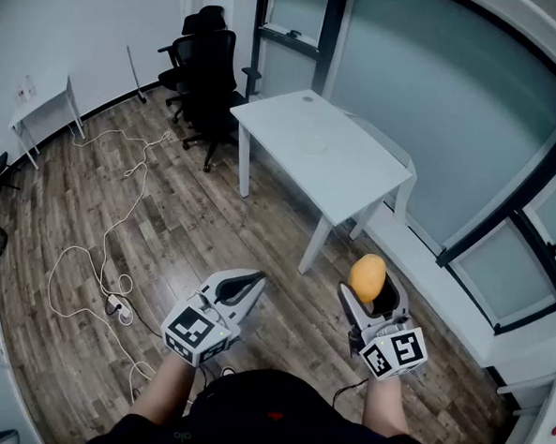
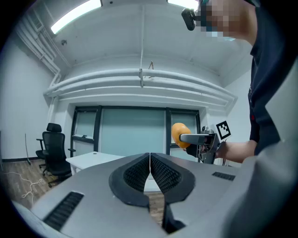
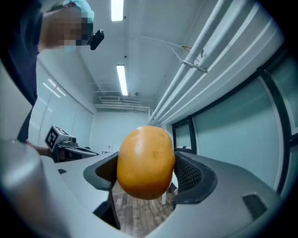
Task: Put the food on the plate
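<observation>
An oval orange-yellow piece of food [image 1: 367,278] sits between the jaws of my right gripper [image 1: 374,290], which is shut on it and held up in the air at the lower right. In the right gripper view the food [image 3: 146,162] fills the gap, with a ribbed pad pressing on each side. My left gripper [image 1: 253,282] is at the lower middle; in its own view the left gripper [image 2: 150,160] has its pads together and nothing between them. That view also shows the food [image 2: 178,135] to the right. A faint round outline [image 1: 312,145] lies on the white table; I cannot tell whether it is a plate.
A white table [image 1: 356,179] stands ahead on the wood floor, beside a glass wall [image 1: 436,95]. Black office chairs [image 1: 208,67] are behind it. Cables [image 1: 97,262] trail over the floor at the left, near a small white desk [image 1: 45,108].
</observation>
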Demonstrator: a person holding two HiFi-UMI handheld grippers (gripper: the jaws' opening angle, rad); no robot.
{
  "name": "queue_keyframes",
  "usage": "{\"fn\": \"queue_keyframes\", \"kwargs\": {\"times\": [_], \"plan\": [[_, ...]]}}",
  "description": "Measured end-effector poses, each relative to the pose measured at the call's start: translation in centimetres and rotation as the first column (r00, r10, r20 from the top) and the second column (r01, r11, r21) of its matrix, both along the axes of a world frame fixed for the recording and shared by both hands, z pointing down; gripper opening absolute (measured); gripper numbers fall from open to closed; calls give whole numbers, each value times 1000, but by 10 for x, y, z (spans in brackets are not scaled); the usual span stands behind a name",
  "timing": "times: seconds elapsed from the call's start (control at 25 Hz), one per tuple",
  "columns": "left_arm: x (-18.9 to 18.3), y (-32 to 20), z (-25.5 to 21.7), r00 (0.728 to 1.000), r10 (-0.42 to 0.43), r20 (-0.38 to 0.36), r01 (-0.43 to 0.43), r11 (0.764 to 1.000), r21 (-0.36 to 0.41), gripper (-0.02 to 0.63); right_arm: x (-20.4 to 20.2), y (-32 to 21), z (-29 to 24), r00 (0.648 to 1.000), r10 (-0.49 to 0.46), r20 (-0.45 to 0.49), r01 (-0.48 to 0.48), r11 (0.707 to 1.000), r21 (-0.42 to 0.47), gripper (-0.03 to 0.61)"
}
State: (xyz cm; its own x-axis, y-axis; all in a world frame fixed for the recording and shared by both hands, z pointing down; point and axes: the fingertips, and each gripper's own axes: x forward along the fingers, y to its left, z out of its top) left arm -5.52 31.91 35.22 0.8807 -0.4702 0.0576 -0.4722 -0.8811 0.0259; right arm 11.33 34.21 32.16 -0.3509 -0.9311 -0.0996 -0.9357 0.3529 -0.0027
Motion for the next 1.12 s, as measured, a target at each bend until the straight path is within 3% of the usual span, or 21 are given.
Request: {"fn": "queue_keyframes", "kwargs": {"times": [0.56,0.76,1.12], "plan": [[-6,-1,0,1000,-15,-7,15,1000,-13,23,-7,-10,9,1000,-29,-8,29,999,-45,367],[-28,-1,5,1000,-23,-6,23,1000,-21,23,-22,-16,10,998,-36,53,39,998,-59,367],[-85,-9,30,1000,-10,-29,8,999,-54,23,-84,-16,29,1000,-19,3,19,996,-91,367]]}}
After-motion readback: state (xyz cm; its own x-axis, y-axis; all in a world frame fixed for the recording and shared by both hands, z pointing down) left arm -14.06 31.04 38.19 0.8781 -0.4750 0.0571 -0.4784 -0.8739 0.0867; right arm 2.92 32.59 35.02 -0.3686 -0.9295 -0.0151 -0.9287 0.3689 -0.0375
